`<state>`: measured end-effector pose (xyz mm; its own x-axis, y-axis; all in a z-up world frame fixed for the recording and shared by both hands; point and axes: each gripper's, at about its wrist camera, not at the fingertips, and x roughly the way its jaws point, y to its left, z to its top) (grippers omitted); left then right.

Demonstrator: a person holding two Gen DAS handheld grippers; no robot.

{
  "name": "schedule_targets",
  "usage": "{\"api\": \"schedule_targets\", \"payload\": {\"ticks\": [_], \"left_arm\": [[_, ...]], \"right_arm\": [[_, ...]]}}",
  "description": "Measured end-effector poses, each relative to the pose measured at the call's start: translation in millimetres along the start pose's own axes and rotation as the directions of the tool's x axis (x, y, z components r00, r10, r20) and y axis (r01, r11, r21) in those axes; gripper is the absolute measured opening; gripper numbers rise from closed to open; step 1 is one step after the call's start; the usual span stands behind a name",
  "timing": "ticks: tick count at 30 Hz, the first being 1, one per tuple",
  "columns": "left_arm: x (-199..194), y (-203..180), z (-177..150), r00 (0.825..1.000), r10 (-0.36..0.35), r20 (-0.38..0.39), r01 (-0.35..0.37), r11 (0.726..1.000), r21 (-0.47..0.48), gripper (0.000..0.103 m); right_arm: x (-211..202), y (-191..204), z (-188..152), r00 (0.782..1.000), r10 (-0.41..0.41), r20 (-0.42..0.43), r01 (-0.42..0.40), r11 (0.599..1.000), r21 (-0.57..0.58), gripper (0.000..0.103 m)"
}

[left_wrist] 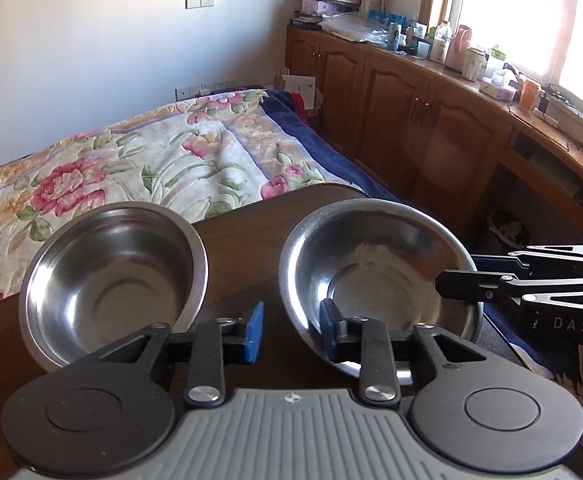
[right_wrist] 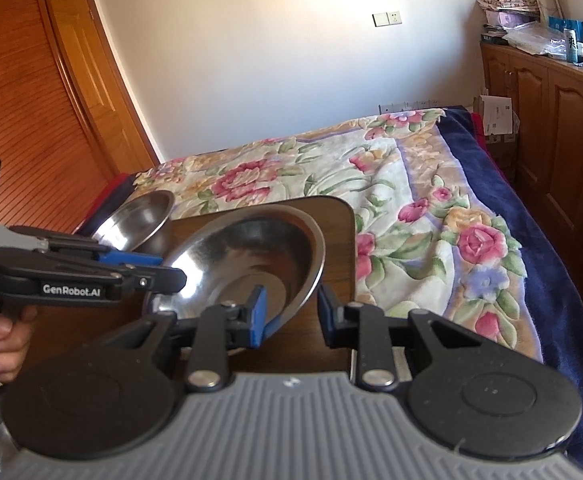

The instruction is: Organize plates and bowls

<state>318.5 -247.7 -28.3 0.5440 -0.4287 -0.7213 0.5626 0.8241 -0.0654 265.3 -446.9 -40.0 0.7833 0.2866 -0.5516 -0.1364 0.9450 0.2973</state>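
Two steel bowls sit on a dark wooden table (left_wrist: 251, 224). In the left wrist view the left bowl (left_wrist: 111, 280) is at the left and the right bowl (left_wrist: 375, 272) at the right. My left gripper (left_wrist: 291, 332) is open, its right finger over the near rim of the right bowl and its left finger beside the left bowl. My right gripper (right_wrist: 291, 312) is open, its left finger inside the right bowl (right_wrist: 247, 260) at its right rim and its right finger outside. The left bowl (right_wrist: 139, 216) lies farther back. Each gripper shows in the other's view (left_wrist: 451, 284) (right_wrist: 171, 272).
A bed with a floral blanket (left_wrist: 131, 160) lies right behind the table. Wooden cabinets (left_wrist: 411, 112) with a cluttered top run along the right wall under a window. A wooden wardrobe (right_wrist: 31, 120) stands at the left. The table's rounded corner (right_wrist: 343, 208) is beside the right bowl.
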Motion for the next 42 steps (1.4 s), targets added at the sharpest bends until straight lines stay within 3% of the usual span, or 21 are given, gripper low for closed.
{"api": "schedule_targets", "payload": {"ticks": [7,19,33,42], "left_arm": [[1.5,0.2,-0.3,1.000,-0.009,-0.007,0.009,1.000,0.002,0.019],[-20.4,-4.6,0.5,1.000,0.003,0.028,-0.004,1.000,0.018,0.018],[-85.3,-15.4,-1.5,0.992,-0.007,0.127,0.003,0.999,0.037,0.018],[-130.8,-24.1,-21.5,0.983,0.000,0.186,-0.011,0.998,0.058,0.018]], "right_arm": [[1.9,1.2,0.5,1.000,0.006,-0.005,-0.006,1.000,-0.002,0.022],[-6.8,9.6,3.9,1.000,-0.009,0.007,0.009,1.000,-0.015,0.020],[-55.4,38.2,15.4,0.997,-0.022,0.080,0.027,0.997,-0.071,0.020],[-86.5,55.6,9.3,0.994,-0.011,0.110,0.022,0.995,-0.095,0.020]]}}
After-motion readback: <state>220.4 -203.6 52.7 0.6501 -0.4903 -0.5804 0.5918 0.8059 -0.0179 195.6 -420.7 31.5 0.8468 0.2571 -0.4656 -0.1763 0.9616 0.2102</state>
